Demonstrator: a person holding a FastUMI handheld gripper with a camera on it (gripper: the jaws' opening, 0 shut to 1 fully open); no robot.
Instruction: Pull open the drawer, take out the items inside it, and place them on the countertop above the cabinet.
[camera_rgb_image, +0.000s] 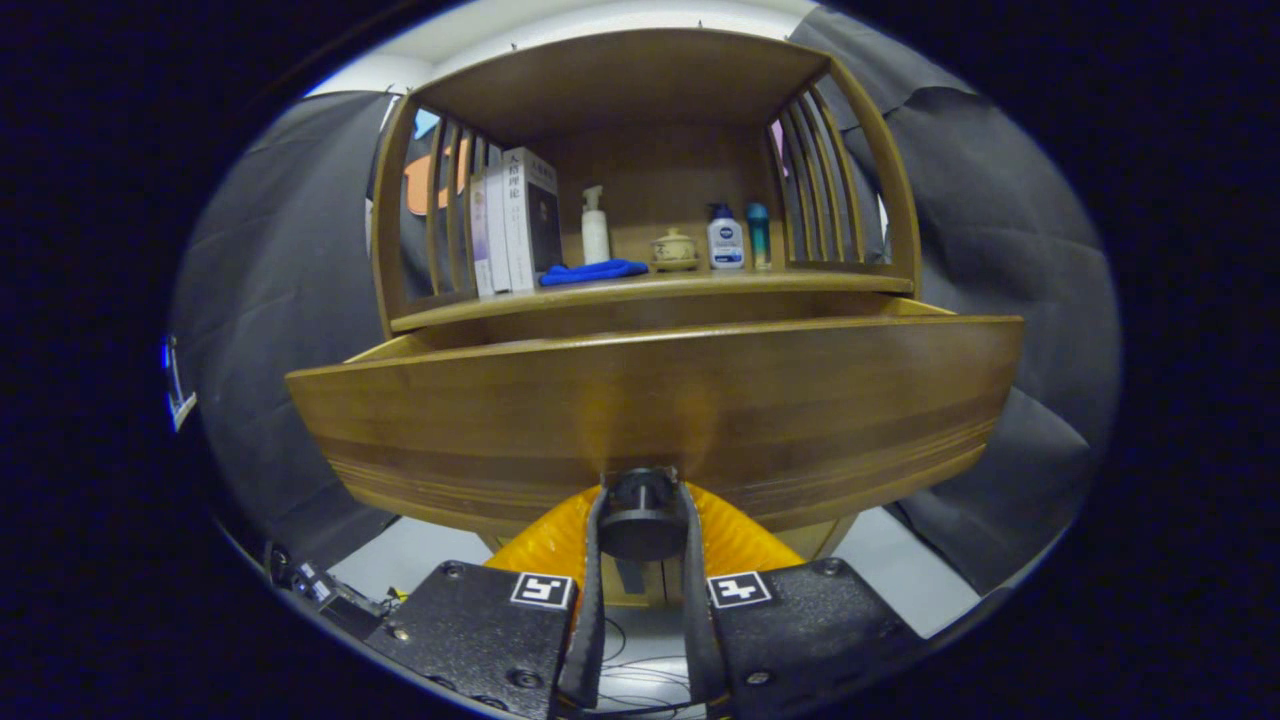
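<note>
Gripper view, lower centre: wide brown wooden drawer (650, 400), pulled partly out beneath the countertop (650, 285). Rigid, probably heavy; take hold at its round dark knob (641, 515). Gripper (641, 520) fingers clamp that knob from both sides. Above: books (515, 220), blue cloth (592, 271), bottles.

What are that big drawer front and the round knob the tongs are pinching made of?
Drawer front: looks like wood with a warm brown, slightly glossy finish; grain bands run across it. Knob, clamped between both fingers of the tongs: dark and matte, maybe plastic or metal; unclear.
</note>
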